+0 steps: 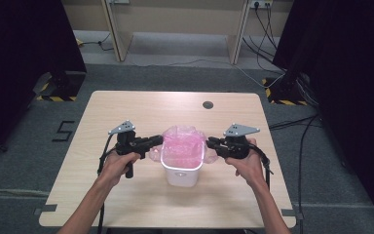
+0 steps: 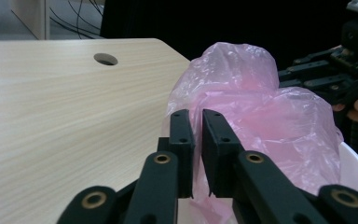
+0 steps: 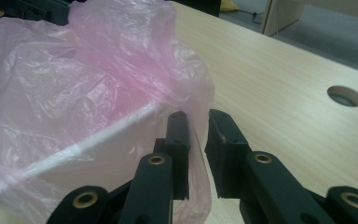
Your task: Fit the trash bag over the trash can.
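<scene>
High view: white bin point(image 1: 180, 171) stands mid-tabletop point(image 1: 126, 105), pink bag point(image 1: 181, 145) lining it; left claw point(image 1: 158, 141) and right claw point(image 1: 210, 142) each pinch bag film at opposite rim sides.

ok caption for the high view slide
Two handheld tongs pinch a pink bag lining a white bin on a wooden table.

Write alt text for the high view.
A person's two grippers, left and right, pinch opposite edges of a pink plastic bag lining a small white bin on a light wooden table.
</scene>
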Available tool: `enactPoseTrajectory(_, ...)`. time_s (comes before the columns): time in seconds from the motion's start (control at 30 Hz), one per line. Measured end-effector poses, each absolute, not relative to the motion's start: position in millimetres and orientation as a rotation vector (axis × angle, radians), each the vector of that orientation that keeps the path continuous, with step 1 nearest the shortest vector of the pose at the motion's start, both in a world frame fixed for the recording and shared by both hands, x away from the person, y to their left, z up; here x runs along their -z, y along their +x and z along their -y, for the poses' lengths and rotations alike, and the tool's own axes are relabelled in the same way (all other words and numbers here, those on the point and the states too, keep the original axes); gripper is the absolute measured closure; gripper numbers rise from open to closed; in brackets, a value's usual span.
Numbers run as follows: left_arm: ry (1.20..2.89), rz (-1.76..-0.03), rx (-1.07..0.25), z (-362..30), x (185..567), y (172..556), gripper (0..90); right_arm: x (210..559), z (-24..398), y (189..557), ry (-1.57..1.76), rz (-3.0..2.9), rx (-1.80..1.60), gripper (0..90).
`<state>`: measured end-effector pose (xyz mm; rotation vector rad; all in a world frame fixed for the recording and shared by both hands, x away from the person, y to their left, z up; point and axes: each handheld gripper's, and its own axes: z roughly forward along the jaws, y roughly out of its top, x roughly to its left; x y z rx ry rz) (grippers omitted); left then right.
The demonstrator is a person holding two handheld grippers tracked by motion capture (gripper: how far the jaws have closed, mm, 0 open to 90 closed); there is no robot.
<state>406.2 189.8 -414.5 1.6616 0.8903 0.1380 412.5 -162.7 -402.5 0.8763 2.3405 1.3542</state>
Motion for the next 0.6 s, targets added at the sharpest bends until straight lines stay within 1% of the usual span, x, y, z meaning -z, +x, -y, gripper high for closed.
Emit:
enactPoseTrajectory(0.07, 1.672, -0.857, -0.184, -190.0, 407.4, 401.5, 80.9, 396.2, 163.8, 408.7, 0.836, -2.321, -1.352, 81.8)
enactPoseTrajectory(0.2, 1.657, -0.811, -0.248, -189.5, 392.8, 398.4, 81.5, 379.3, 166.9, 405.1, 0.77, -2.269, -1.409, 85.2)
enactPoseTrajectory(0.3, 1.659, -0.799, -0.287, -187.9, 386.1, 402.9, 84.9, 368.8, 168.3, 406.0, 0.738, -2.236, -1.458, 86.9)
enactPoseTrajectory(0.47, 1.639, -0.81, -0.281, -185.8, 387.2, 414.3, 87.5, 362.3, 171.4, 414.5, 0.777, -2.204, -1.513, 87.8)
enactPoseTrajectory(0.6, 1.656, -0.871, -0.262, -182.3, 396.3, 425.1, 88.3, 371.8, 168.1, 428.7, 0.887, -2.259, -1.485, 87.3)
